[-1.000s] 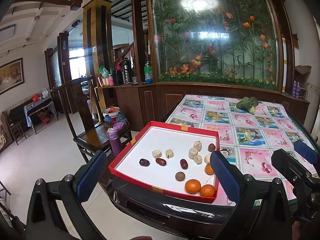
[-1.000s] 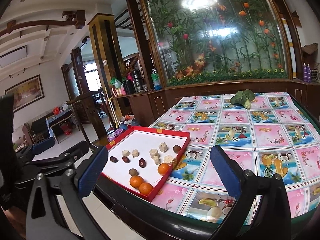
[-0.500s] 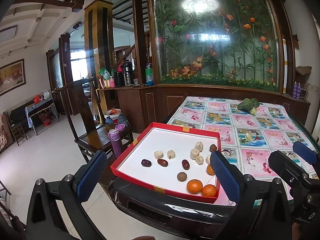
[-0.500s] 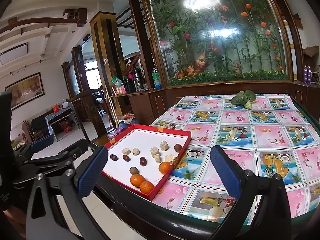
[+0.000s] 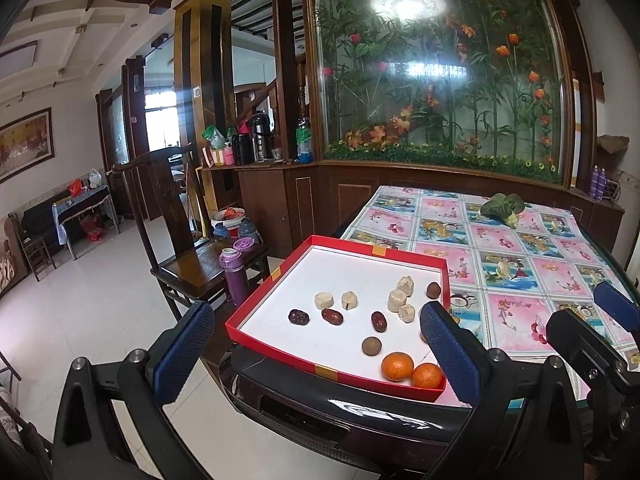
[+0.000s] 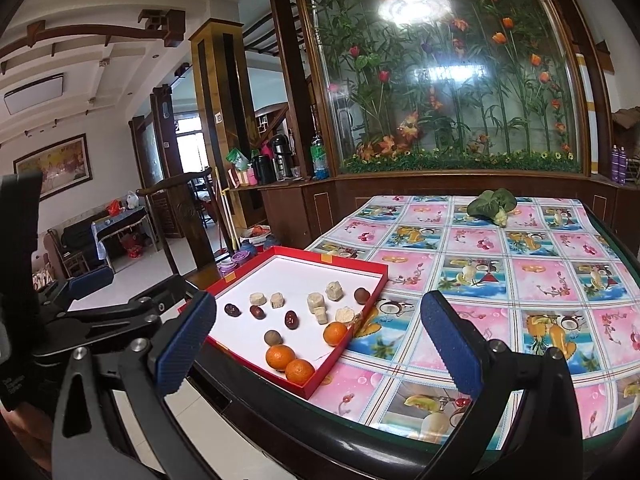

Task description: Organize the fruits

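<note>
Table edge: red tray (image 6: 362,316) sits at the near-left corner of the table (image 6: 500,276), its near-left rim overhanging the dark table edge.
Open room: patterned cloth right of and beyond the tray is bare up to a leafy vegetable (image 6: 490,206) at the far end.
Fruits: three oranges (image 6: 280,357), red dates (image 5: 333,316), brown round fruits (image 5: 371,346) and pale pieces (image 5: 324,301) lie loose in the tray.
Obstacles: wooden chair (image 5: 176,216) and purple bottle (image 5: 236,276) stand left of the table.
Left gripper (image 5: 316,354): jaws wide apart, empty, short of the tray.
Right gripper (image 6: 316,346): jaws wide apart, empty, above the near edge.
</note>
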`<state>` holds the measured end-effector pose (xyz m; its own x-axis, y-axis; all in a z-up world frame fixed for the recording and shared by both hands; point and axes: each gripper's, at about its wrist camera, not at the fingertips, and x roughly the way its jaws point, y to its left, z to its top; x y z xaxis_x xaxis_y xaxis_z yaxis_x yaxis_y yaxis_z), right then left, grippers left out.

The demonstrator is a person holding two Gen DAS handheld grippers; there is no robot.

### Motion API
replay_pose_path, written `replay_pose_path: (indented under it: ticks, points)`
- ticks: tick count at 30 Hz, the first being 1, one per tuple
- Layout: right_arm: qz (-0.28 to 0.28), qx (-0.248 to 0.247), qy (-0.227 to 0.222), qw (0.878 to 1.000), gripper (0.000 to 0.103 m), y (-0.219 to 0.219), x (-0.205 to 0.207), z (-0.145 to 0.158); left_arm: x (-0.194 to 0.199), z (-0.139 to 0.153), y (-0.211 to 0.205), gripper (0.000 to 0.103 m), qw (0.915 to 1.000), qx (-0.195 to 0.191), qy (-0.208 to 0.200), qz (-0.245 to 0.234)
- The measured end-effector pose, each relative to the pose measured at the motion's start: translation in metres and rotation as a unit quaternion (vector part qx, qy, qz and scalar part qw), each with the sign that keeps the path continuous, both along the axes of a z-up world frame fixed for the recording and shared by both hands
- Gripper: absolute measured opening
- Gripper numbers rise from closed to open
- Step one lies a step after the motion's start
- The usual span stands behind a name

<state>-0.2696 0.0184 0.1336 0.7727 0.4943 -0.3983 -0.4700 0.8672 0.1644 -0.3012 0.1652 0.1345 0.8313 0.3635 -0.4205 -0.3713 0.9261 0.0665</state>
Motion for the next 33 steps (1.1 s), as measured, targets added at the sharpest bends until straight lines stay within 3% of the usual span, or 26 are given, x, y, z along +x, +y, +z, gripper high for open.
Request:
replay_pose_path:
  ticks: [33]
  points:
    - [0.009, -0.007, 0.002, 1.0, 0.102, 0.01, -0.001, -0.001, 0.005, -0.005, 0.011, 0.103, 0.9996, -0.013, 0.016, 0.019]
